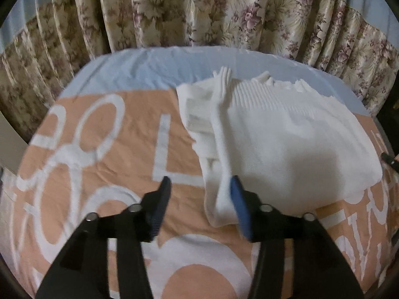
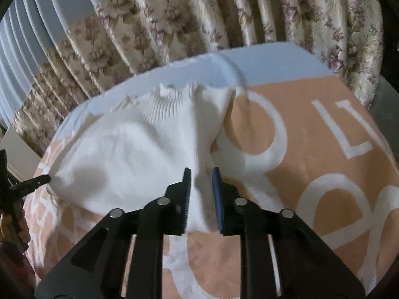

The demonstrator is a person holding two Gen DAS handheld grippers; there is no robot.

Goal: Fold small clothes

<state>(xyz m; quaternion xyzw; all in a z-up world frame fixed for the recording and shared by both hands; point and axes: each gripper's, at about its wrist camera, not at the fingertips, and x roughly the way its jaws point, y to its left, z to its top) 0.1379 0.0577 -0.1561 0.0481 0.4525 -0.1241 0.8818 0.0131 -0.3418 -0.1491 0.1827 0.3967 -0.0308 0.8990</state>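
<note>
A white knit sweater [image 1: 286,144] lies folded on the orange bed sheet [image 1: 104,169], its ribbed collar toward the curtain. In the left wrist view my left gripper [image 1: 199,185] is open. Its right finger [image 1: 237,194] rests against the sweater's folded sleeve edge, and its left finger hovers over bare sheet. In the right wrist view the sweater [image 2: 129,149] reaches down to my right gripper [image 2: 201,174]. This gripper is open by a narrow gap, with the sweater's near corner lying loosely between the pads. The left gripper's tip [image 2: 41,180] shows at the sweater's far left corner.
The bed carries an orange sheet with big white letters [image 2: 324,149] and a pale blue strip [image 1: 139,69] along its far edge. Floral curtains [image 1: 199,12] hang right behind the bed. A person's hand [image 2: 15,224] shows at the left rim of the right wrist view.
</note>
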